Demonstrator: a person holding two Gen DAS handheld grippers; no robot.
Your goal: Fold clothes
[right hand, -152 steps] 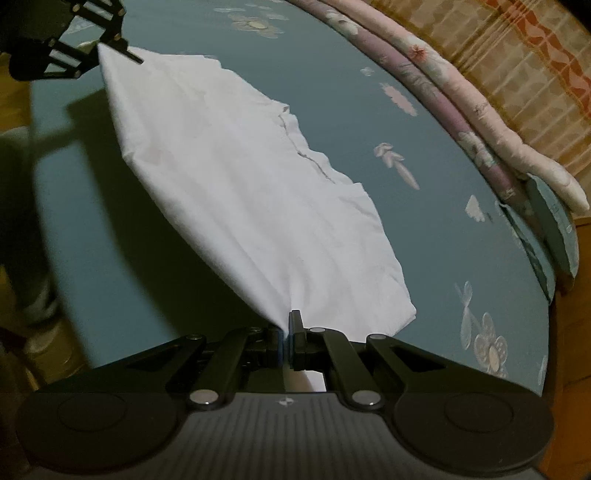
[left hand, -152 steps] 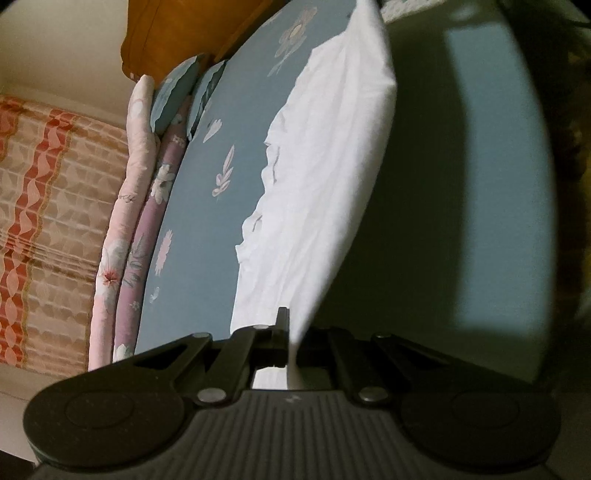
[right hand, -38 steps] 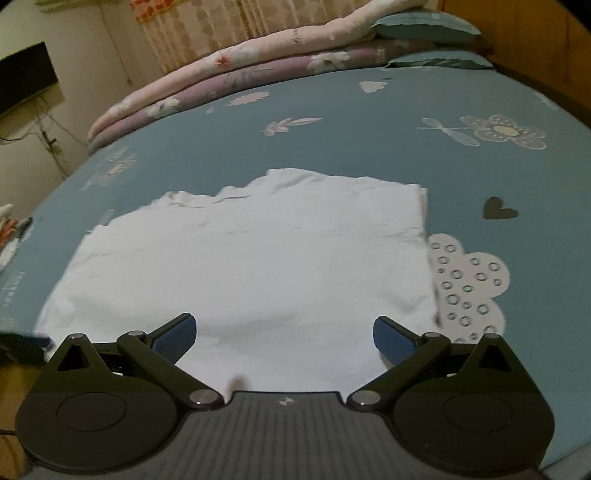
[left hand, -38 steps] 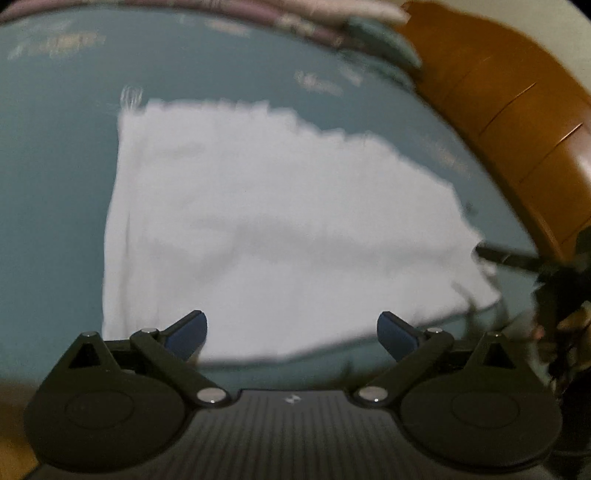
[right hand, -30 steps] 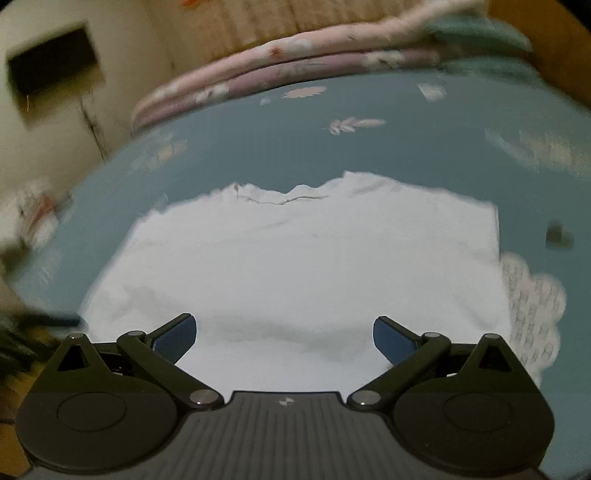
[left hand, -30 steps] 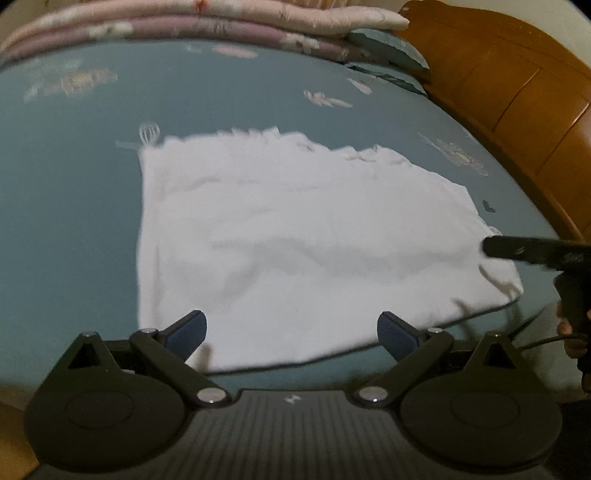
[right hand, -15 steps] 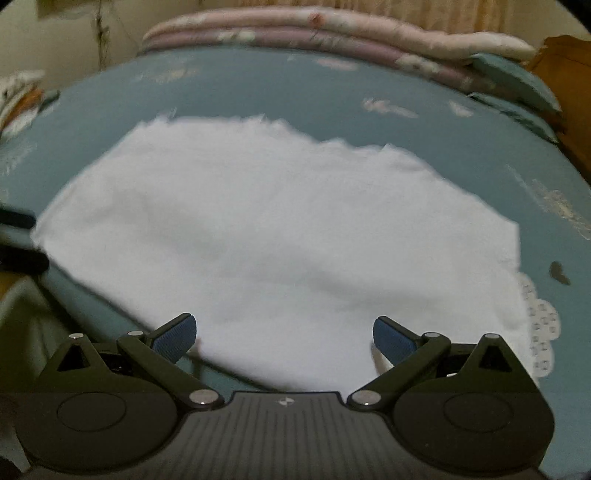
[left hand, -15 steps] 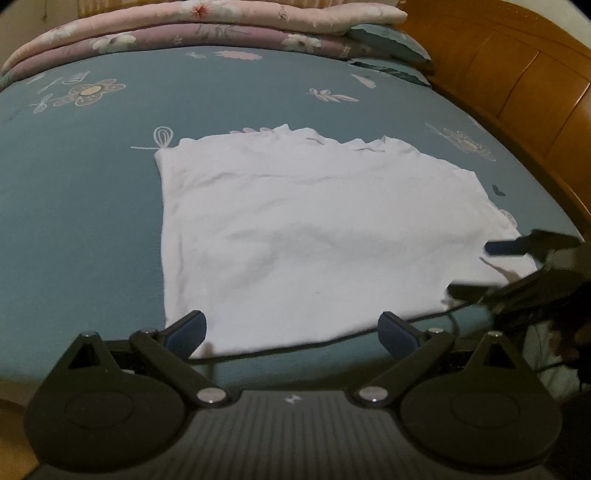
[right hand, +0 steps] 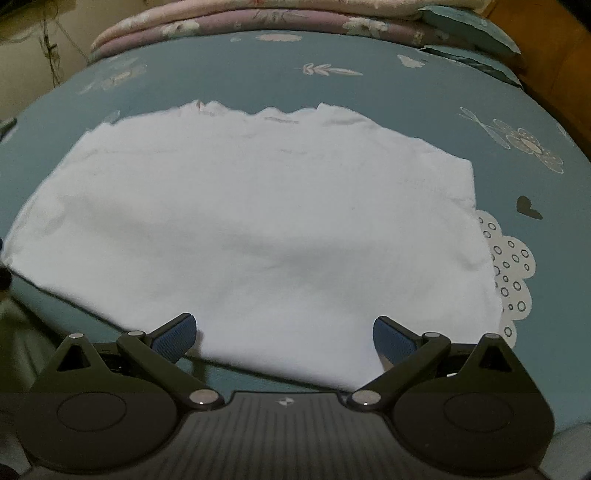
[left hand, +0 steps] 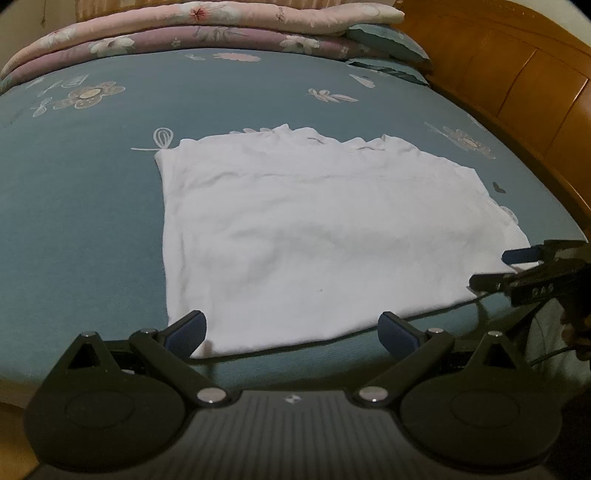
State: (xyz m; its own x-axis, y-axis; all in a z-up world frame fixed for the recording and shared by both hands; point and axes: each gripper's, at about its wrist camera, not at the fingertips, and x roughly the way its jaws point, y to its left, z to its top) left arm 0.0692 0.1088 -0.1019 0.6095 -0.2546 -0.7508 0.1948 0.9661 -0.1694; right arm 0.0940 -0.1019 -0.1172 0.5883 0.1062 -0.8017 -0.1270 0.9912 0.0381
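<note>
Five seconds back both grippers pinched corners of the white garment (left hand: pixel 317 236) and held it up off the bed; since then it has been let go and now lies flat on the teal bedsheet (left hand: pixel 81 206), folded into a broad rectangle with its ragged neckline edge on the far side.

The left gripper (left hand: pixel 293 330) hovers at the garment's near edge with its fingers spread wide — the blue pads (left hand: pixel 186 330) hold nothing, and the left one sits just over the near left corner of the cloth without clear contact. The right gripper (right hand: pixel 284 332) is released as well, fingers (right hand: pixel 391 338) wide apart, hanging above the near hem with the cloth showing between them. In the left wrist view, the right gripper (left hand: pixel 513 266) shows from the side at the garment's right corner, its two fingers apart — whether they touch the fabric cannot be told.

Folded floral quilts (left hand: pixel 207 22) are stacked along the far edge of the bed, beside a wooden headboard (left hand: pixel 524 85).
</note>
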